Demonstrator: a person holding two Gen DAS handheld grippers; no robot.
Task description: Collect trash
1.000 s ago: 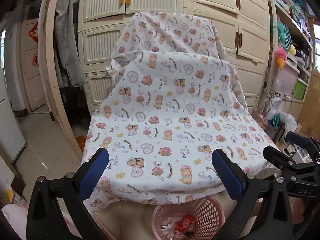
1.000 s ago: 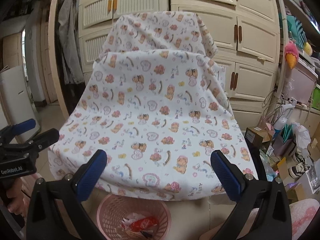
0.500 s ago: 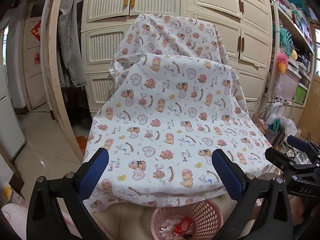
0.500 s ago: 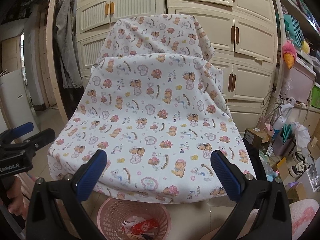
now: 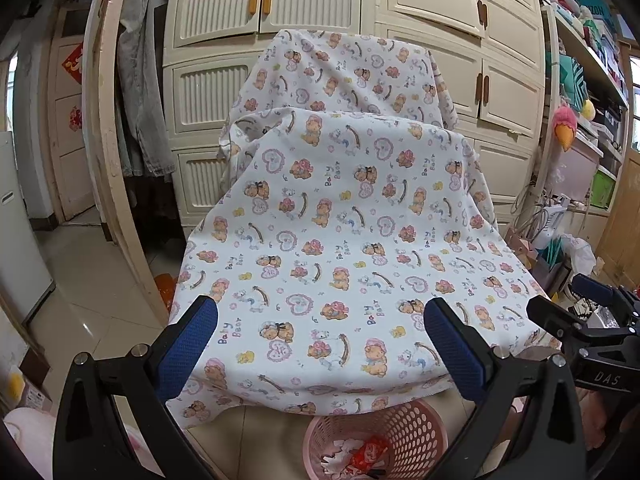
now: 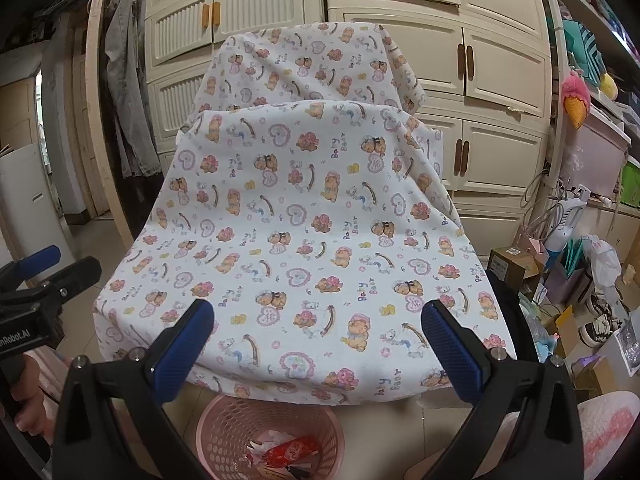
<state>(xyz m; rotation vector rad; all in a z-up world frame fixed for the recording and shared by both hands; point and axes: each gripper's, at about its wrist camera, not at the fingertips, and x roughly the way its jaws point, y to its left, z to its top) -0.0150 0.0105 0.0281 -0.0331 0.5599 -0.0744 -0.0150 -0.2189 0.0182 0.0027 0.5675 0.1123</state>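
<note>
A pink perforated basket (image 5: pixel 404 432) (image 6: pixel 236 428) stands on the floor under the front edge of a bear-print cloth (image 5: pixel 340 248) (image 6: pixel 304 240) draped over a chair-like shape. Inside it lie white paper scraps and a red wrapper (image 5: pixel 370 454) (image 6: pixel 290 452). My left gripper (image 5: pixel 320 340) is open and empty above the basket. My right gripper (image 6: pixel 318 338) is open and empty too. Each gripper shows at the edge of the other's view: the right one (image 5: pixel 576 308), the left one (image 6: pixel 52 268).
Cream cupboards (image 5: pixel 320 12) stand behind the covered shape. A wooden frame with hanging clothes (image 5: pixel 140 80) is at left. Shelves, boxes, bags and shoes (image 6: pixel 592 312) crowd the floor at right. A white appliance (image 5: pixel 16 240) stands far left.
Both grippers have risen and drawn back slightly, so the cloth sits lower and smaller in view. Both stay open and empty. The basket has not moved.
</note>
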